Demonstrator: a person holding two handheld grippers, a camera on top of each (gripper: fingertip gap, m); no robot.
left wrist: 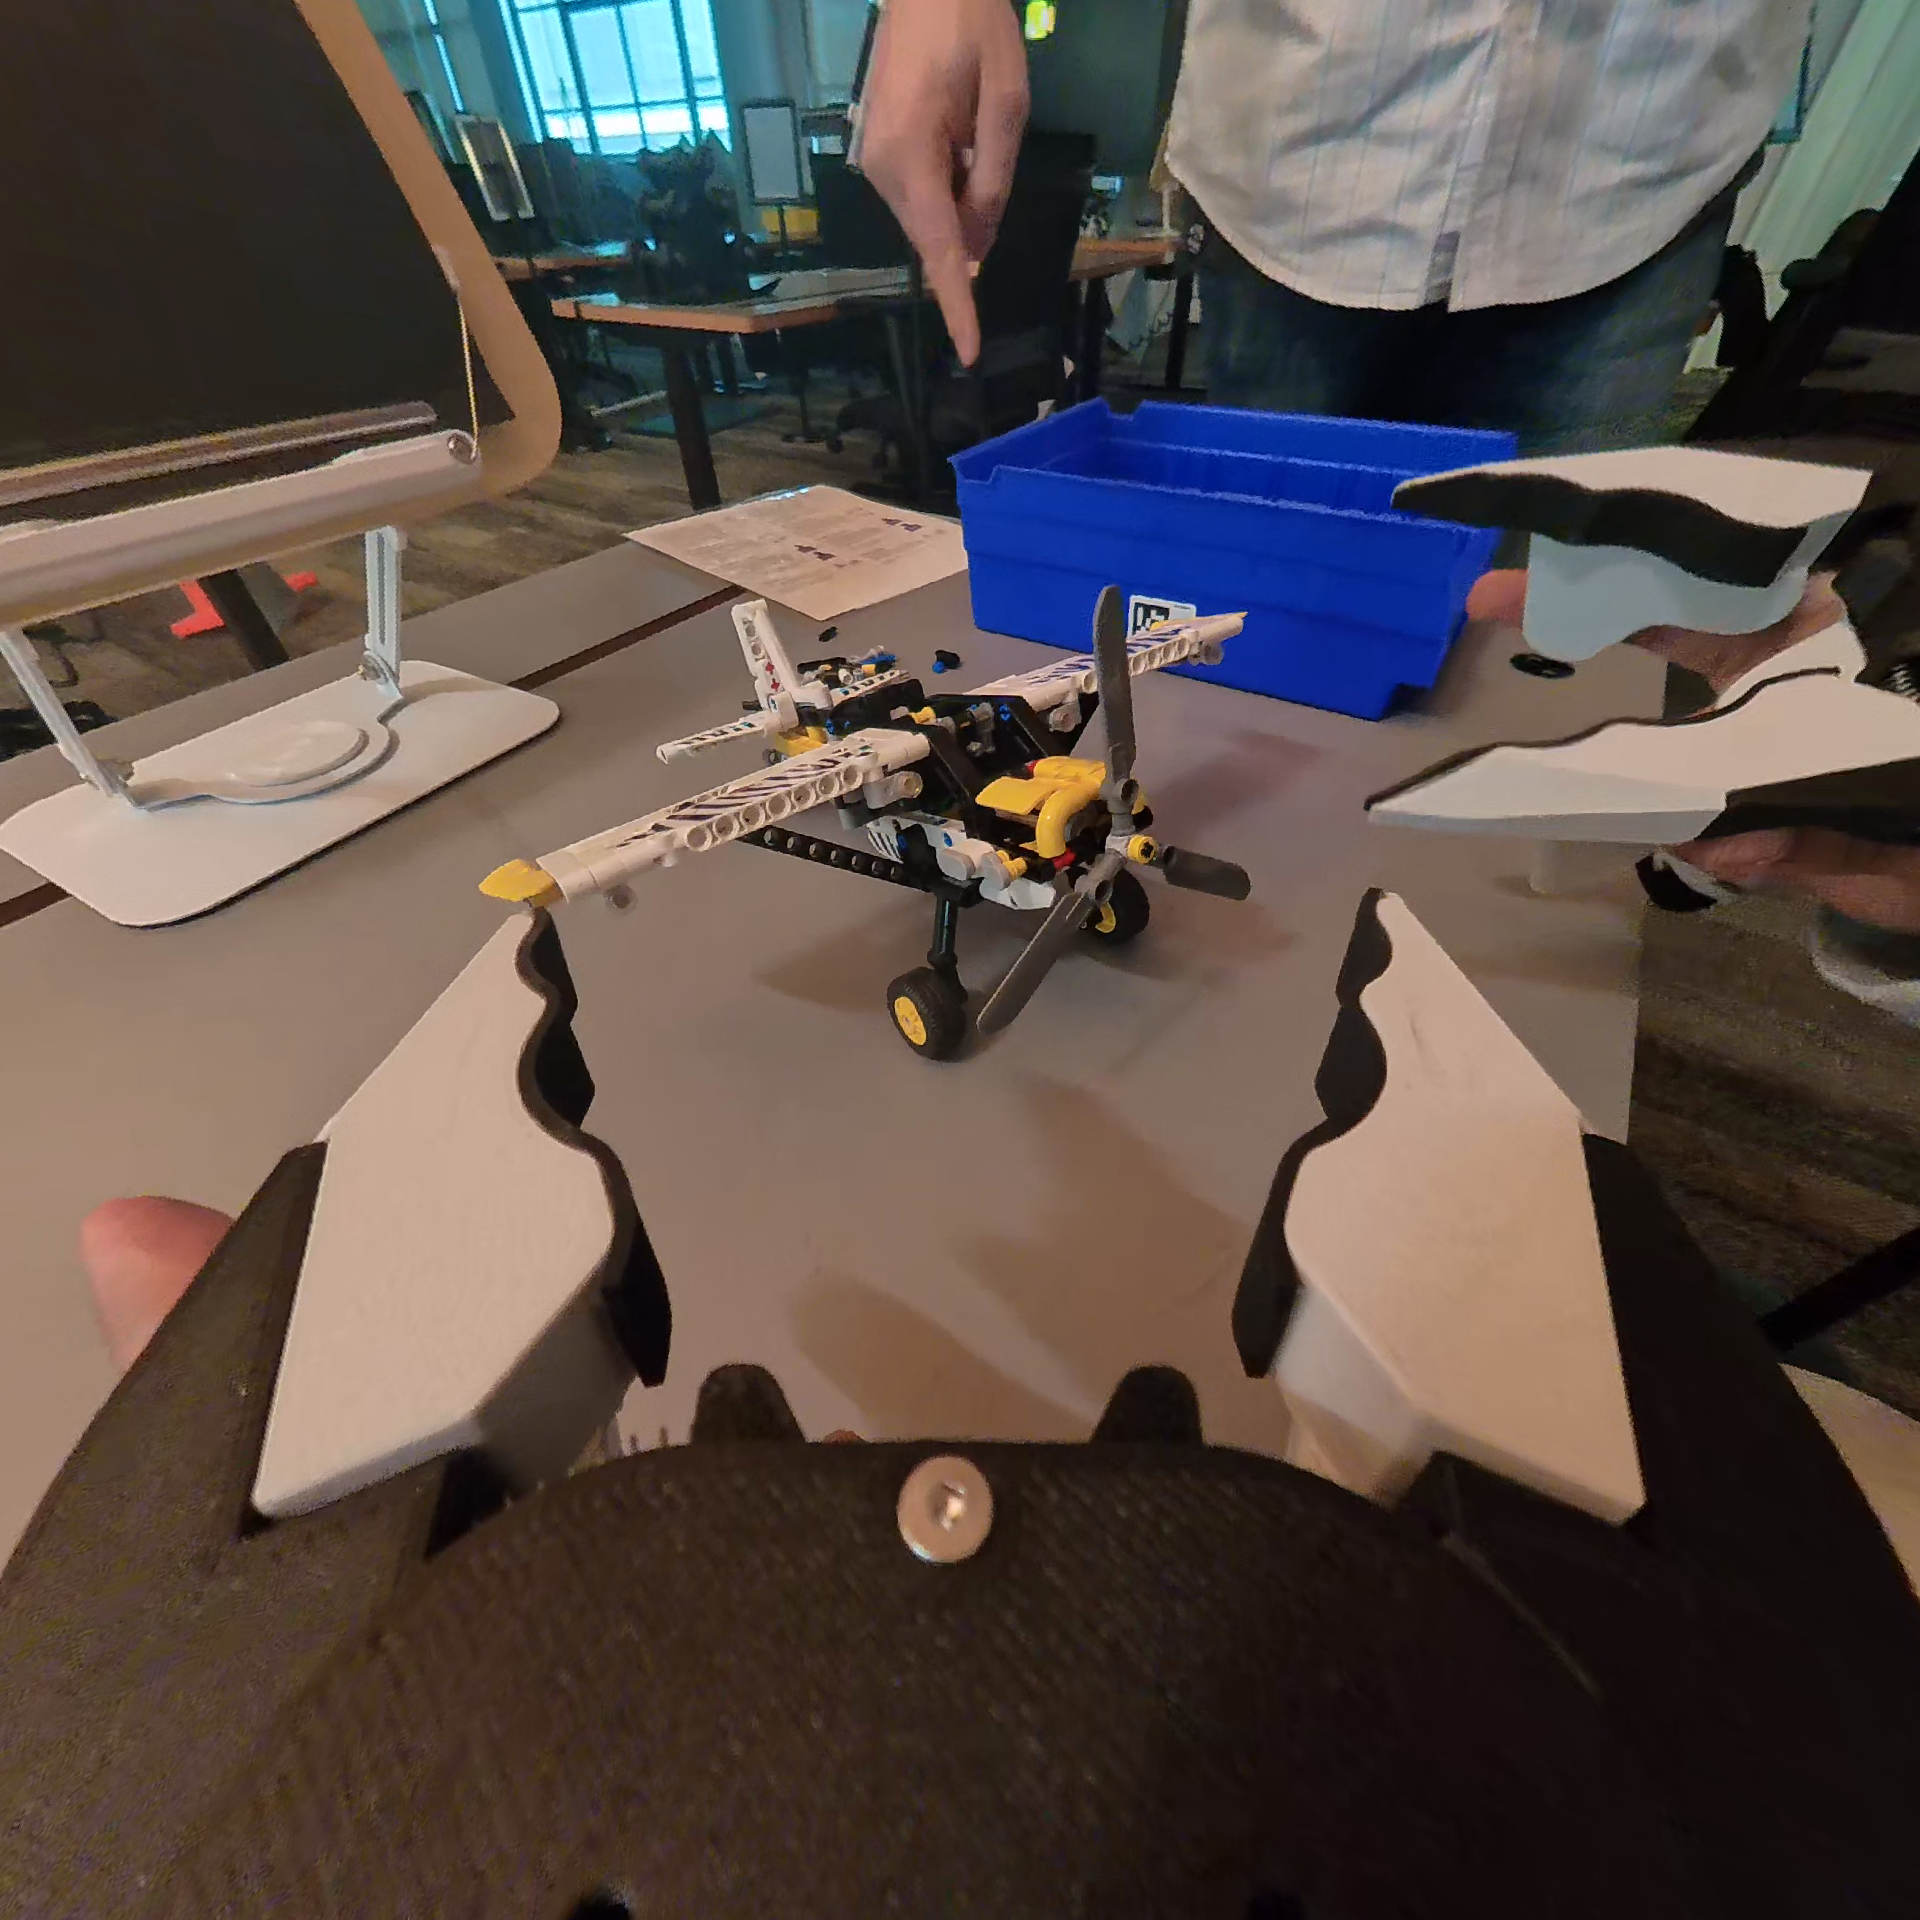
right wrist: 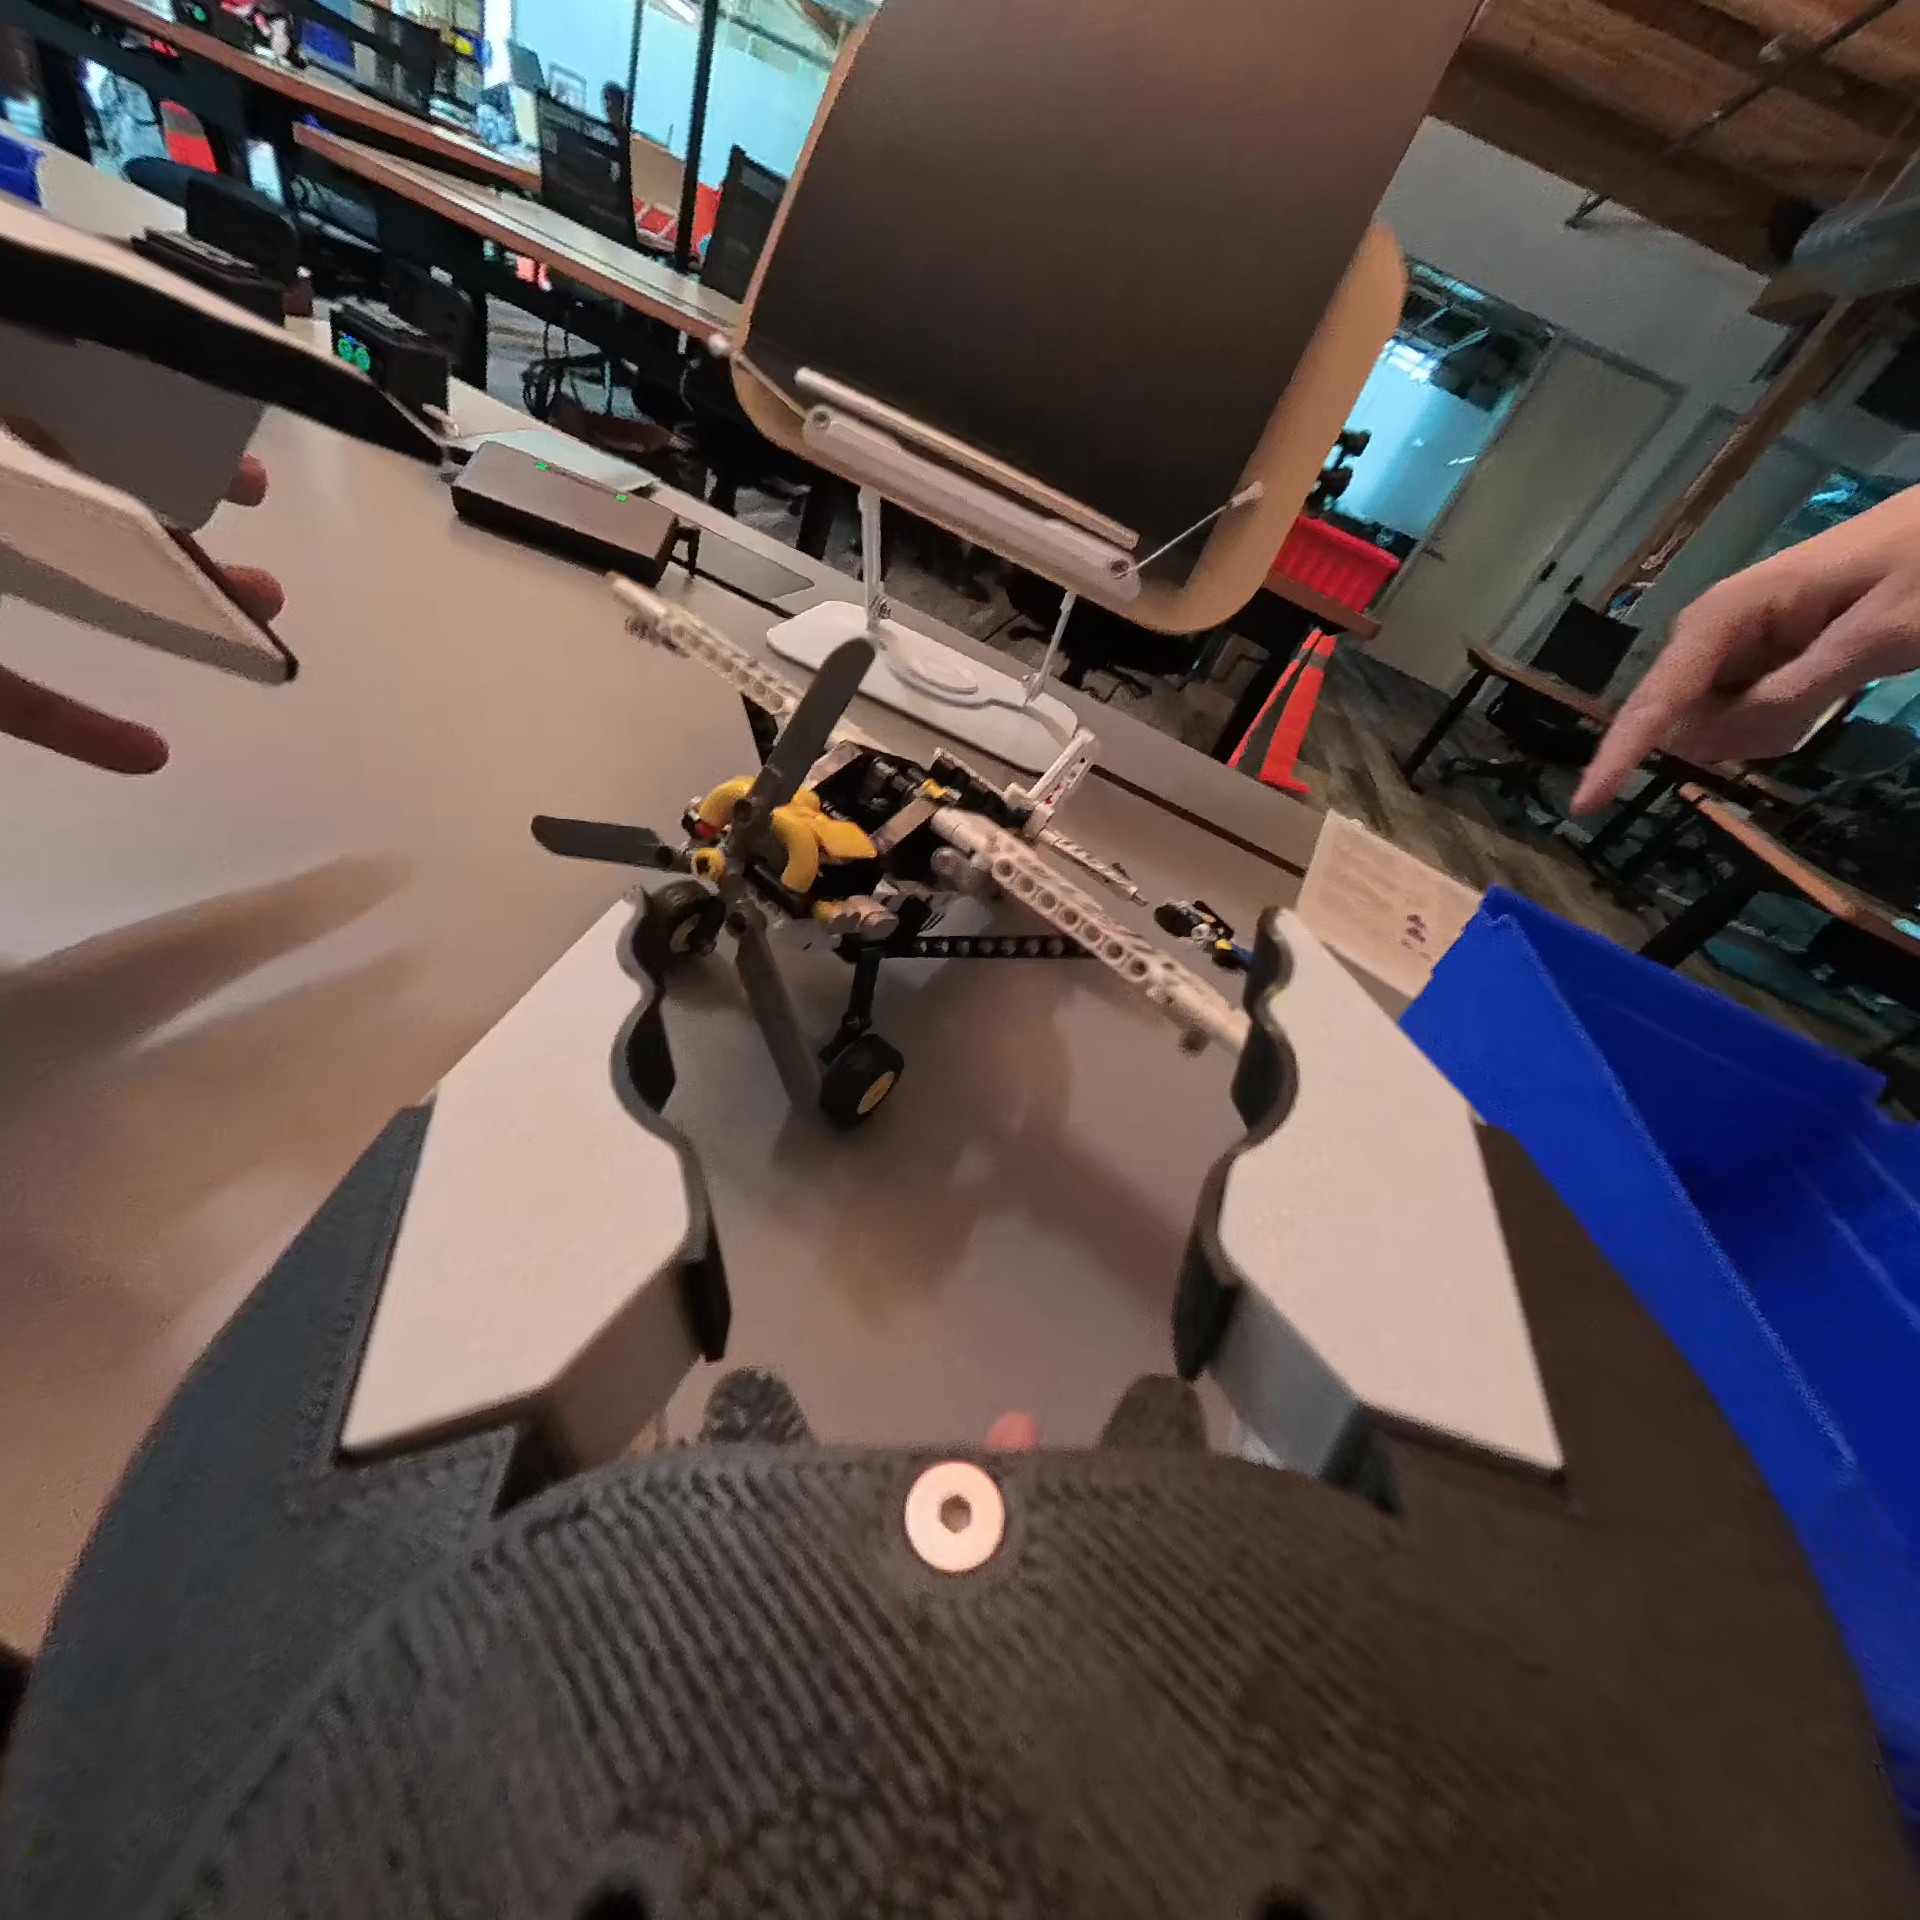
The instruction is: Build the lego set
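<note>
Lego plane [left wrist: 914, 790] stands on its wheels mid-bench [left wrist: 312, 1039], nose w/ grey propeller [left wrist: 1117, 821] facing the cameras, white wings out to both sides, yellow tip on the near wing, white tail fin up at the back. Left gripper [left wrist: 956, 966] hovers just in front of the plane, jaws wide open, nothing between them, not touching the model; a fingertip of the holder shows at the lower left edge. Right gripper [right wrist: 951, 987] comes in from the plane's other front quarter, jaws also spread wide & empty; the propeller and front wheel sit in the gap as seen from its cam, but contact can't be told. In left wrist view the right gripper shows far right, above bench level, apart from the plane. A few small loose parts [left wrist: 940, 657] lie behind the tail. Blue bin [left wrist: 1226, 582] sits behind the plane at the bench's far edge, printed sheet [left wrist: 800, 545] beside it. Tablet on a white stand [left wrist: 260, 748] is off to the left. A 2nd person in a light shirt [left wrist: 1455, 156] stands past the bin, hand [left wrist: 940, 135] pointing down w/ index finger.
</note>
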